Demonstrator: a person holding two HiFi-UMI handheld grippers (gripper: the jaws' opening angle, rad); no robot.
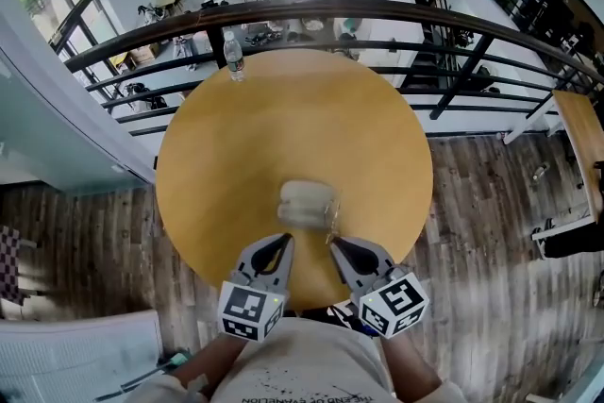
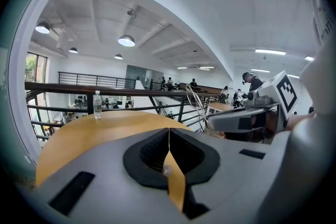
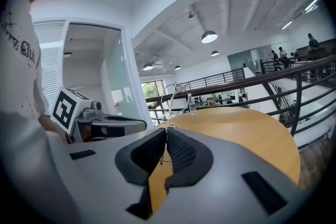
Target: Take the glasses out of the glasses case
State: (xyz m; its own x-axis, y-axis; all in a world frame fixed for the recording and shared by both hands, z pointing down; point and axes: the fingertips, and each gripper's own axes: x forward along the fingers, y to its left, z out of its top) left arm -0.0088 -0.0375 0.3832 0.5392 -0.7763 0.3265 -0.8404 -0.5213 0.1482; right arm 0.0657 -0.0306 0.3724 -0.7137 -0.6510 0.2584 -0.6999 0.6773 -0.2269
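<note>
The pale glasses case (image 1: 304,201) is lying near the front edge of the round wooden bench (image 1: 283,123); it is too blurred to tell whether it is open. The right gripper (image 3: 166,129) is pinching the thin wire glasses (image 3: 169,106) in its closed fingers, just beside the case's right end. The left gripper (image 2: 169,131) is hovering close by, fingers pressed together on nothing. A water bottle (image 1: 234,58) is standing at the far rim, by the dark railing (image 1: 377,11) overlooking a lower hall.

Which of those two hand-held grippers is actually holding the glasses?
The right hand-held gripper: its jaws are shut on the thin wire glasses, which stick up from them. The left hand-held gripper is shut with nothing between its jaws.
</note>
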